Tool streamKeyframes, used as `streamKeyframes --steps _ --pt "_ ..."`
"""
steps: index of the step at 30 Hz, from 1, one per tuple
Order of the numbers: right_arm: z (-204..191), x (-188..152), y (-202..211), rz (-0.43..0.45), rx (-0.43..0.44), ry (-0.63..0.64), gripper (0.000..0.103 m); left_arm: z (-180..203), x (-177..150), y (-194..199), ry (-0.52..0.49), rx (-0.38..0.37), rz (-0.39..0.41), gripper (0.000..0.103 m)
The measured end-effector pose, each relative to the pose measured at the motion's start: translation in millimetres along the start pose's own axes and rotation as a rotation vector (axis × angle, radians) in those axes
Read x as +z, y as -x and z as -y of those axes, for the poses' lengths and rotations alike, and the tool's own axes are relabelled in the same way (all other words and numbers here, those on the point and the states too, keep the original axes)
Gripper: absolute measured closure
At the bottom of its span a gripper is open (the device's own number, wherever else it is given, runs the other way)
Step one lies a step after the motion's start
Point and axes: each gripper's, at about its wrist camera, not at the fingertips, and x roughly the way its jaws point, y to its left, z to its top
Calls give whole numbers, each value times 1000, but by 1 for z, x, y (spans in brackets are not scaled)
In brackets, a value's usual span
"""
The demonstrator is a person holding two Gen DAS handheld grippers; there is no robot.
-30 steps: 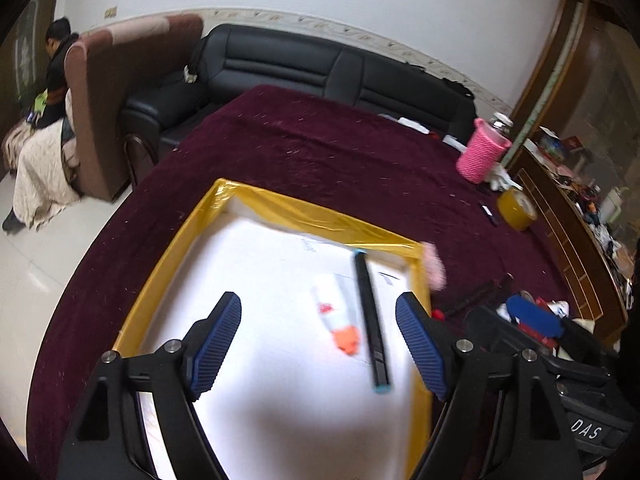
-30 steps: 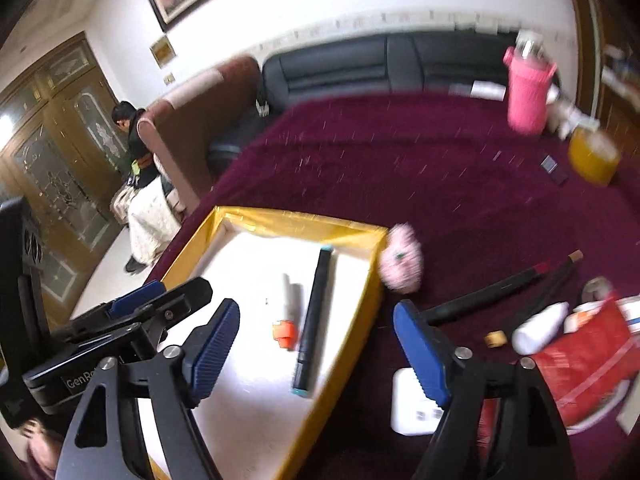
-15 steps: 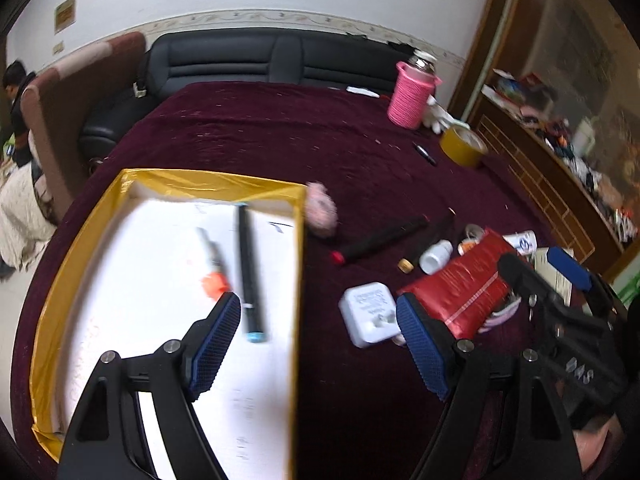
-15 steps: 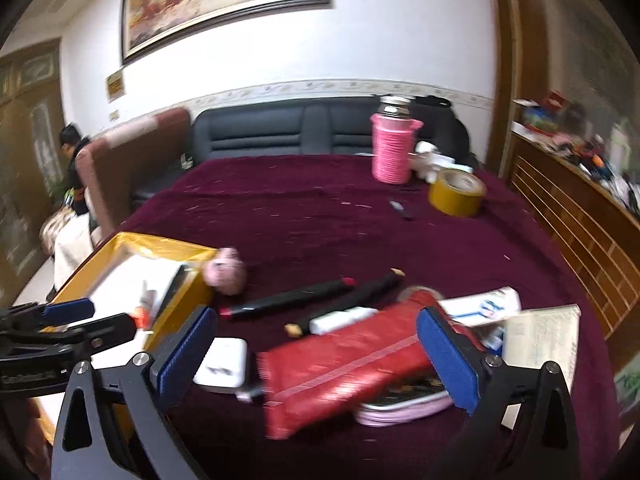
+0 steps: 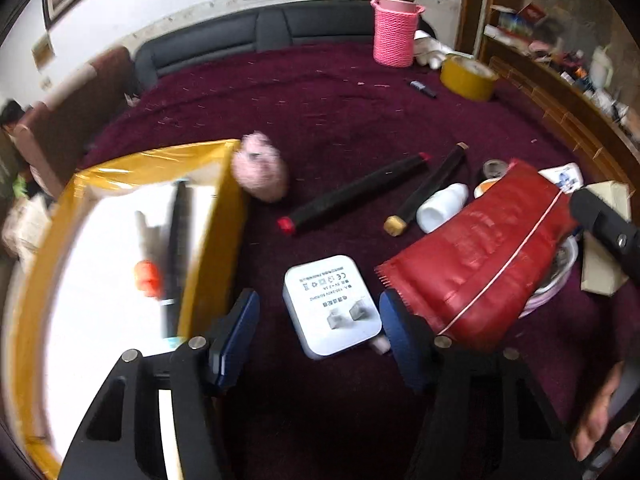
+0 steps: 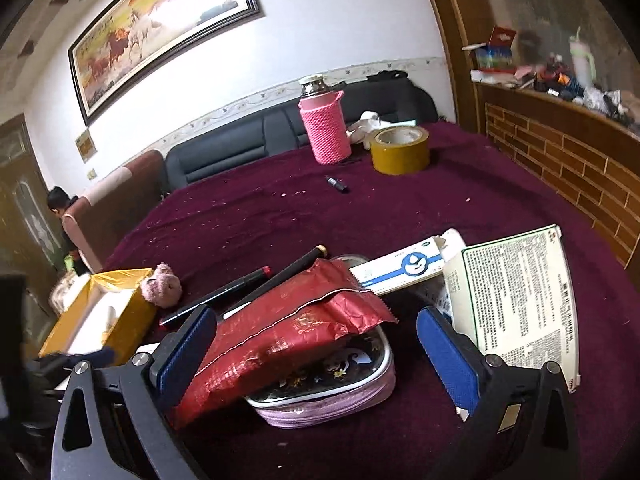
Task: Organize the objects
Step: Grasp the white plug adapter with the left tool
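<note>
The left gripper (image 5: 320,320), jaws released, straddled the white charger (image 5: 332,306); closing askew risked nudging the red packet (image 5: 480,248). The right gripper (image 6: 316,344) was spread too.

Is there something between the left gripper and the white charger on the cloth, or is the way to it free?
Nothing visible blocks it. The left gripper is open, and the white charger lies on the cloth right between its fingers. The red packet lies just to the right, close to the right-side finger.

Left wrist: low over charger (image 5: 332,306), facing sofa. Right wrist: close behind red pouch (image 6: 280,332). Shared: pouch (image 5: 480,252), thermos (image 5: 394,30).
</note>
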Motion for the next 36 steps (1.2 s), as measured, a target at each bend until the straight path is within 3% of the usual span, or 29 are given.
streamKeyframes --steps 9,10,11,12,14,27,36 --pt "10 -2 -3 -32 32 -64 1 11 4 -25 8 5 -30 46" --pt "11 -2 -3 -32 30 -68 1 10 5 -25 15 2 -26 48" --pt "12 -2 -4 -34 27 -73 1 8 6 -24 24 -6 -18 67" --pt "13 -2 -4 -36 25 -75 1 7 7 -24 34 -9 -12 73" --pt "14 -3 -6 -43 22 -78 1 1 7 -20 70 -51 2 76" --pt "15 -3 -13 -62 -24 -51 1 -26 -17 56 161 -202 165 79" --pt "19 -3 -12 -61 -14 -73 1 -70 -54 119 179 -152 304 79"
